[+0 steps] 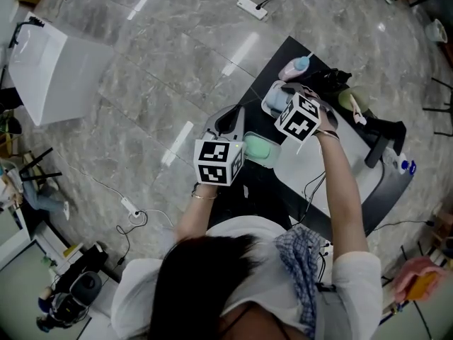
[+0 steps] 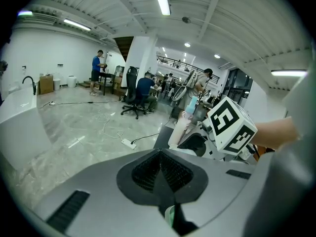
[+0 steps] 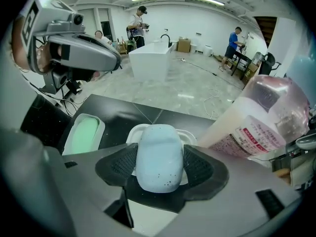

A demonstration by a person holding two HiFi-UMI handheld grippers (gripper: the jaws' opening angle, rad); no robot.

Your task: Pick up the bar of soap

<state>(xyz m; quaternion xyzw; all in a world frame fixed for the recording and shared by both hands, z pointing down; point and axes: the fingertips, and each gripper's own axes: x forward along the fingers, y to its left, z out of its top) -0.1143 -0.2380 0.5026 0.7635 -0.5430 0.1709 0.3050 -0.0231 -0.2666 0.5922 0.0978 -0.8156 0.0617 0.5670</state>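
1. The bar of soap (image 3: 157, 152) sat mid-frame over its white dish (image 3: 189, 134), between the right gripper's (image 3: 158, 169) wide-set jaws, with the pads apparently touching both flanks.
2. The slick, rounded soap could have squirted out under the squeeze.
3. Lifting might have knocked the bottle (image 3: 261, 120) at right.

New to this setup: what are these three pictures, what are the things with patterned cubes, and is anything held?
No robot here: a person holds a hand-held gripper in each hand, and the patterned cubes are part of those grippers. The head view looks down from the person's head. The other two views ride on the grippers and look along their jaws. On the black table are a green soap, a white dish and a pink bottle. The right gripper has its pads against the sides of the pale blue bar of soap, over that white dish. The left gripper is shut, holding nothing.
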